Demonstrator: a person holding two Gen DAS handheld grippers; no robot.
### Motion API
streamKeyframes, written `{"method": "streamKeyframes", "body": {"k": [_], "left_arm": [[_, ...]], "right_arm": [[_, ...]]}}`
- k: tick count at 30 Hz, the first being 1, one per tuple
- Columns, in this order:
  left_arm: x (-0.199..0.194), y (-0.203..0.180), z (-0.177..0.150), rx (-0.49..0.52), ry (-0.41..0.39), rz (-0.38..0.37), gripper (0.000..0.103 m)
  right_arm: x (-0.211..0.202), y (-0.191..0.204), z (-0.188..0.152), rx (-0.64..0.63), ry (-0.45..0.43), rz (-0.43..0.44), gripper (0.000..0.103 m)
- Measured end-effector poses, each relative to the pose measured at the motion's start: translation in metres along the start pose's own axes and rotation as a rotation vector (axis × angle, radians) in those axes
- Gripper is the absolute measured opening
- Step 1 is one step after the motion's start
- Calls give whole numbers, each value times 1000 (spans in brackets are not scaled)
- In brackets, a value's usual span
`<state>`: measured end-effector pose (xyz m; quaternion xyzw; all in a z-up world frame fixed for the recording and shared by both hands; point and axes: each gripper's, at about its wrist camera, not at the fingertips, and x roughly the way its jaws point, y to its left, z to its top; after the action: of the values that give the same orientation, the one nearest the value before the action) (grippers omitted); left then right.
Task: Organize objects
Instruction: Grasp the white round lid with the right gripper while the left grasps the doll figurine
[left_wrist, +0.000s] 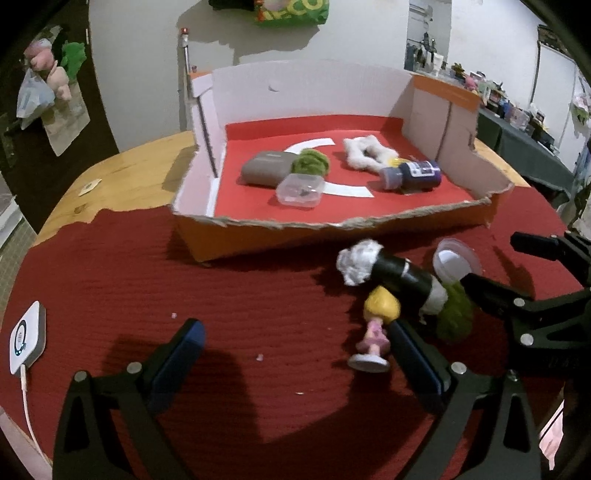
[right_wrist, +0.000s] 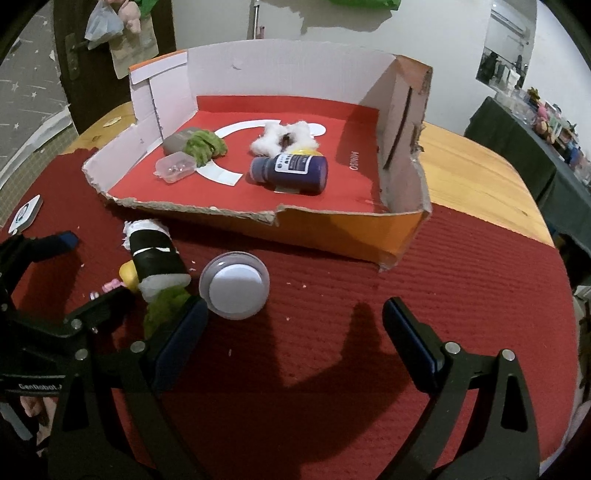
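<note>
Your left gripper low over red mat, jaws spread wide, nothing between; right finger just beside doll figure. Your right gripper same pose, released; left finger touching green tuft, close beside white round container. Black-and-white roll lies beside, before cardboard tray.

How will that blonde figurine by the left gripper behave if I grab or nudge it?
The blonde figurine looks like hard plastic, so probably stiff and light. Its big head over a small round base suggests it tips easily. It sits against the black-and-white plush roll, which may shift too.
</note>
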<state>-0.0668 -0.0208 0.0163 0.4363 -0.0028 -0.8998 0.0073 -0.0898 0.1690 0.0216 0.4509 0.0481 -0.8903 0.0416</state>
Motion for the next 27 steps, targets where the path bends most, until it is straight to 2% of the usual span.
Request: {"method": "streamKeyframes", "body": {"k": [6,11,14,17,24,27], "left_arm": [[-3,7,2,-13,-13,6,101],[-1,-5,0,38,-10,-25,93],[1,-11,0,59,-6,-31,87],[2,-13,1,58,-4,-49,79],[-1,-11,2,42,-7,-93,50],[-3,-10,1,39,-7,-111,38]], "right_arm": [[5,7,4,-15,-4,6,97],[10,12,8,-28,-4,8,95],[15,12,9,-23,2,16,86],[17,11,8,-17,6,26,72],[14,12,7,-14,-4,65,41],[12,12,6,-9,-5,76,40]]}}
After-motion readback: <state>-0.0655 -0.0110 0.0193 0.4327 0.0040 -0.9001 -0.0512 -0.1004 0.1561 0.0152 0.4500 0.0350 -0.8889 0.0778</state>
